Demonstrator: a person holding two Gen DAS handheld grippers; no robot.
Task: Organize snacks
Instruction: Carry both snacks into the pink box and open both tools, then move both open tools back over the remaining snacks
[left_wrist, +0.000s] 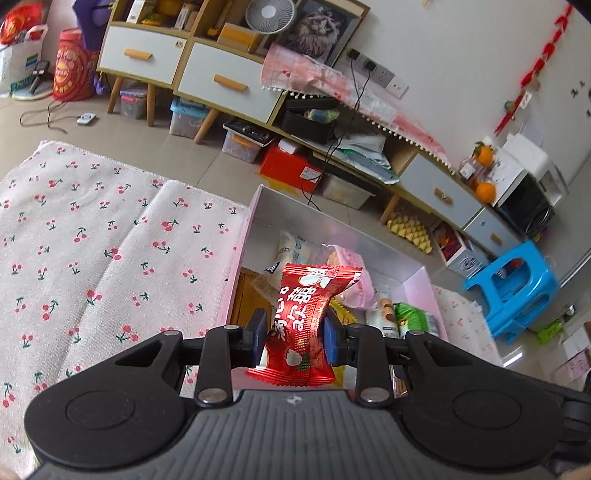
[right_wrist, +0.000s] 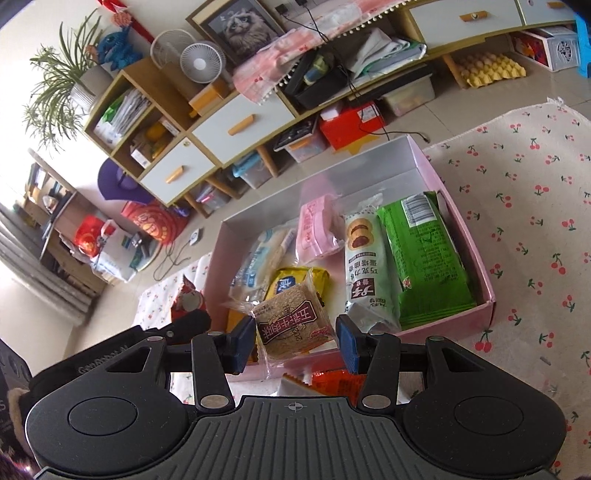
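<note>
Ahead of and below both tools: pink box (right_wrist: 476, 236) standing open on the cherry-print cloth (left_wrist: 92, 229), already loaded with several packets.

Left tool (left_wrist: 295, 332): pinched on a red candy packet (left_wrist: 306, 317), pads pressing its waist, packet upright and clear of the box contents. Box mouth directly beyond the pads.

Right tool (right_wrist: 295, 341): closed on a brown square snack (right_wrist: 291, 325) in clear wrap. Left pad against the wrap edge; contact at the right pad hard to confirm, grip judged light. Snack held above the near rim of the box. Green packet (right_wrist: 424, 258) and tall biscuit packet (right_wrist: 365, 258) lying side by side forward and right of this tool; yellow packet (right_wrist: 295, 284) just beyond the held snack. More wrapped items visible beneath this tool, outside the box, not identifiable.

Step in hand, as judged: carrying two snacks to the box for placing.

Next move calls for: advance over the rim, lower into a free gap near the front left, then spread the pads. Loose wrap may slip; keep low before release.
</note>
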